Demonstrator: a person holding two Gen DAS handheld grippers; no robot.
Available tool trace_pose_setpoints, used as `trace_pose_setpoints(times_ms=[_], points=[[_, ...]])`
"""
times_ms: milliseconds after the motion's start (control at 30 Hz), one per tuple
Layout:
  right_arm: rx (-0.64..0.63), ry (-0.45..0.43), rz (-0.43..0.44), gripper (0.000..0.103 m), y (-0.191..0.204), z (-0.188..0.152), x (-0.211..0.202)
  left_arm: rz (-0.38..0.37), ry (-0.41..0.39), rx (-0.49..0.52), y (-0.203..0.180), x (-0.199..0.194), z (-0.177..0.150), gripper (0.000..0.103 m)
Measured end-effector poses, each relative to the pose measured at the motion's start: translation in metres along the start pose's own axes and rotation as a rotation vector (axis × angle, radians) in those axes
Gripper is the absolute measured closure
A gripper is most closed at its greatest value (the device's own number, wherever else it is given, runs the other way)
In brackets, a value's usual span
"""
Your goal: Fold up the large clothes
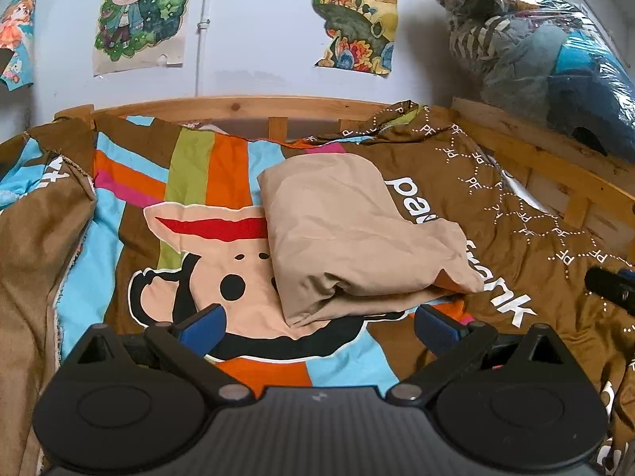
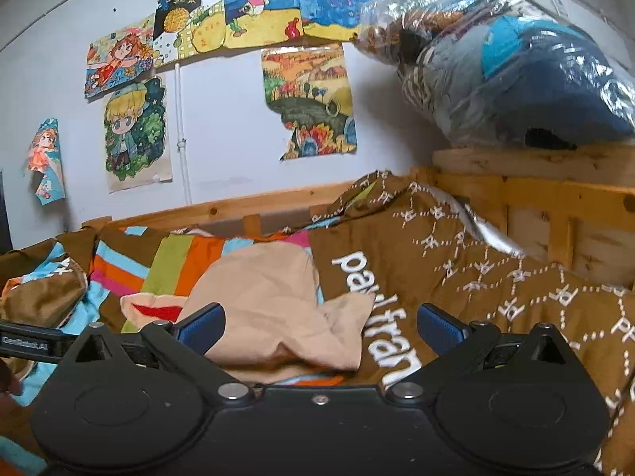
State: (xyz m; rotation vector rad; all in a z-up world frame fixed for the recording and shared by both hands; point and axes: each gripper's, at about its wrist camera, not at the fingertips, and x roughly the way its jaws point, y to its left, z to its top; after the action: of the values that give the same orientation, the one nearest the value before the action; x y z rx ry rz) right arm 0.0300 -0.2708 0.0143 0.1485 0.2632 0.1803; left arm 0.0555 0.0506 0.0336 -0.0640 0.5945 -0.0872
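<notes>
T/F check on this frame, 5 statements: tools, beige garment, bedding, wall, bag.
1. Both tools, left and right, are open and empty. True.
2. The beige garment lies spread out flat. False: it is folded into a bundle.
3. The garment rests on a cartoon-print bedspread. True.
4. The wall is bare. False: drawings are stuck on it.
5. The plastic bag sits on the floor. False: it sits on the wooden bed frame.
</notes>
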Motion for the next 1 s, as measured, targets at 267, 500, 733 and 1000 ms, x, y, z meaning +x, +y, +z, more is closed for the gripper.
trace_pose_setpoints(times_ms=[267, 500, 733, 1000], points=[[0.010, 0.087, -0.019, 0.001, -0.001, -0.013, 0.012, 0.015, 0.023, -0.046, 0.008, 0.012, -0.006, 0.001], [0.000, 0.123, -0.011, 0.001, 0.001, -0.019, 0.022, 0.024, 0.041, -0.052, 0.011, 0.017, -0.010, 0.001], [0.007, 0.123, -0.020, 0.001, -0.002, -0.019, 0.023, 0.023, 0.038, -0.050, 0.011, 0.017, -0.010, 0.001], [0.009, 0.122, -0.022, 0.001, -0.003, -0.019, 0.023, 0.025, 0.034, -0.049, 0.010, 0.016, -0.010, 0.001]])
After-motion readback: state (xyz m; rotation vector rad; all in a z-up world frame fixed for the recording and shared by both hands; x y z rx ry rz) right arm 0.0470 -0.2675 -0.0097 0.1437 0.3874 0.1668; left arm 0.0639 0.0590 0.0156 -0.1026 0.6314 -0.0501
